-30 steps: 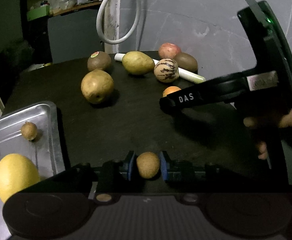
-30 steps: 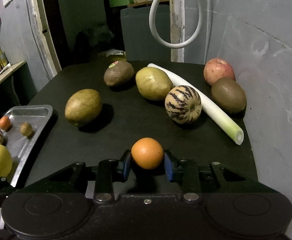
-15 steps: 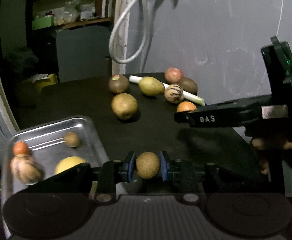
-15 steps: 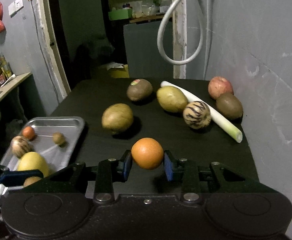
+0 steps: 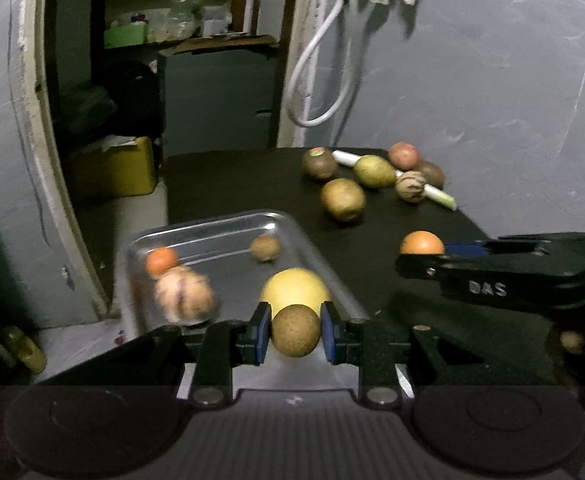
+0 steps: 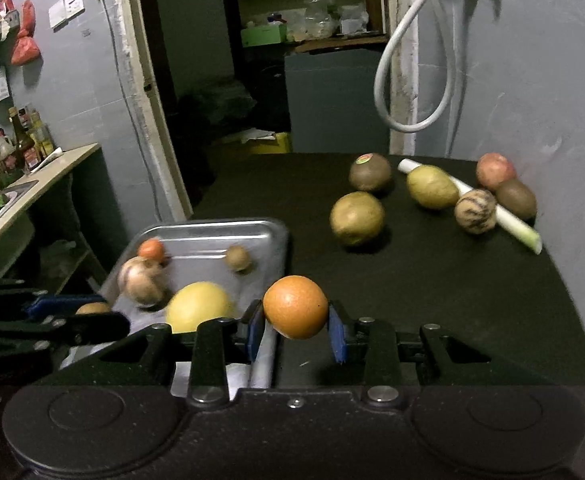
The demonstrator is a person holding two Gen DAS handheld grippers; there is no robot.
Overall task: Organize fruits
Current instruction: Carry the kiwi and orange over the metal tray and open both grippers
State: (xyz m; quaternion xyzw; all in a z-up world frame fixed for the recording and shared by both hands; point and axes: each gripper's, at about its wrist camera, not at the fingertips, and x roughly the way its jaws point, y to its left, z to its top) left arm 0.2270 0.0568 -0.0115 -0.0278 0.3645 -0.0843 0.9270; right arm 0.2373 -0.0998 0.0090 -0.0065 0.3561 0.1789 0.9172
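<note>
Roughly a third of the job looks done: the metal tray (image 6: pixel 260 229) already holds a large yellow fruit (image 6: pixel 198 306), a striped melon (image 6: pixel 140 280), a small orange fruit (image 6: pixel 151 249) and a small brown one (image 6: pixel 237 258). Two more are on their way. The left gripper (image 5: pixel 295 330) has its fingers closed on a brown round fruit (image 5: pixel 295 330) above the tray's near end, and the right gripper (image 6: pixel 295 312) clamps an orange (image 6: pixel 295 306) just beside the tray's rim. Six fruits, among them an apple (image 6: pixel 494 170) and a stickered kiwi (image 6: pixel 370 172), remain on the dark surface (image 6: pixel 432 280) beside a leek (image 6: pixel 512 224).
</note>
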